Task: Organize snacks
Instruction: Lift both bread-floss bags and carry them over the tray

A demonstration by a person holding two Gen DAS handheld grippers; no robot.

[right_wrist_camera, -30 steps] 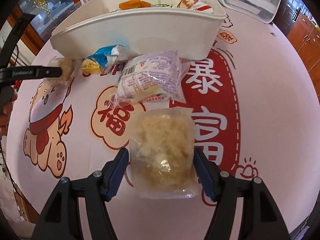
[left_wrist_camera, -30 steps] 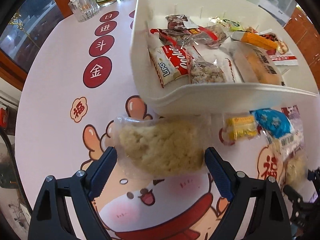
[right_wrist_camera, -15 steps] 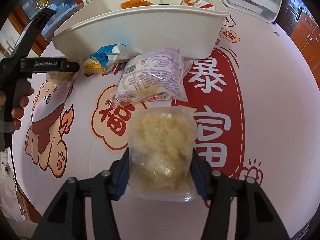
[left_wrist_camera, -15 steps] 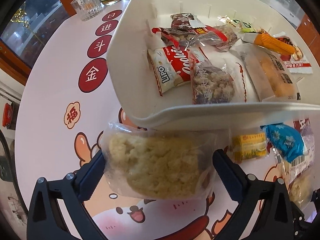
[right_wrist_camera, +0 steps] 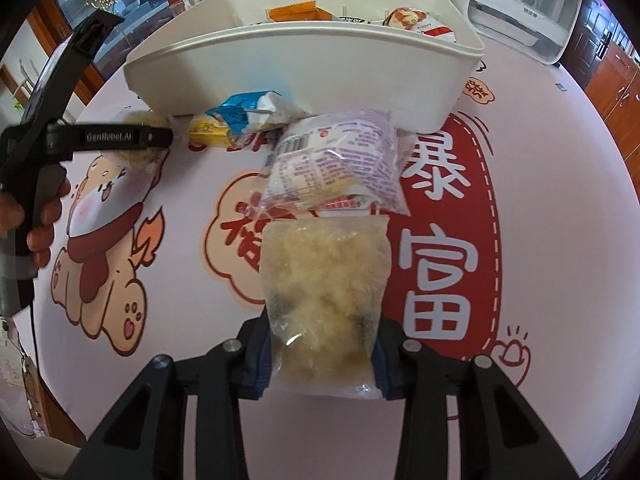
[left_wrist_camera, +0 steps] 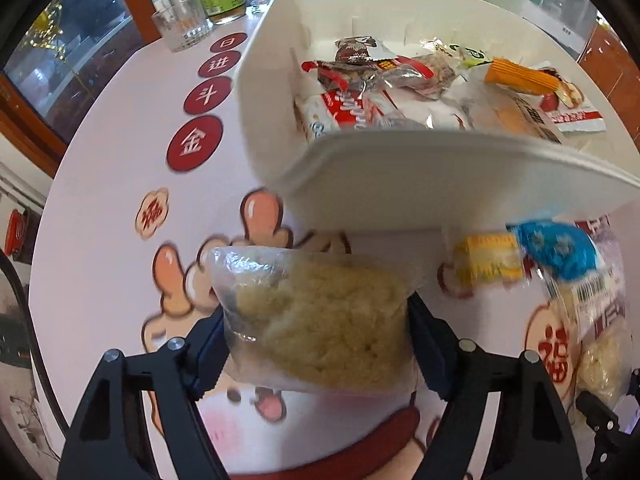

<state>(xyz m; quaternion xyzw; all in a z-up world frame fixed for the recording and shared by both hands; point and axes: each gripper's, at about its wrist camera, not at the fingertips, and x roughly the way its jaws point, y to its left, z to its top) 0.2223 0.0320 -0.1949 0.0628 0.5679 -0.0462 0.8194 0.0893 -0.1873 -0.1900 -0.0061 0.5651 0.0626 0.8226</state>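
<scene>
My left gripper (left_wrist_camera: 316, 332) is shut on a clear bag of pale crumbly snack (left_wrist_camera: 320, 320) and holds it lifted just before the near wall of the white bin (left_wrist_camera: 420, 176). My right gripper (right_wrist_camera: 324, 344) is shut on a second clear bag of the same snack (right_wrist_camera: 324, 300), held above the tablecloth. The bin also shows in the right wrist view (right_wrist_camera: 304, 68), with several snack packs inside. The left gripper (right_wrist_camera: 160, 140) shows at the left of the right wrist view.
A purple-printed pack (right_wrist_camera: 340, 168), a blue pack (right_wrist_camera: 248, 112) and a yellow pack (right_wrist_camera: 208, 132) lie on the cloth before the bin. Glass jars (left_wrist_camera: 180, 24) stand at the far left. A white appliance (right_wrist_camera: 524, 12) stands far right.
Both grippers closed on their bags. The left one lifted its bag and moved toward the bin. The right one raised its bag slightly.
</scene>
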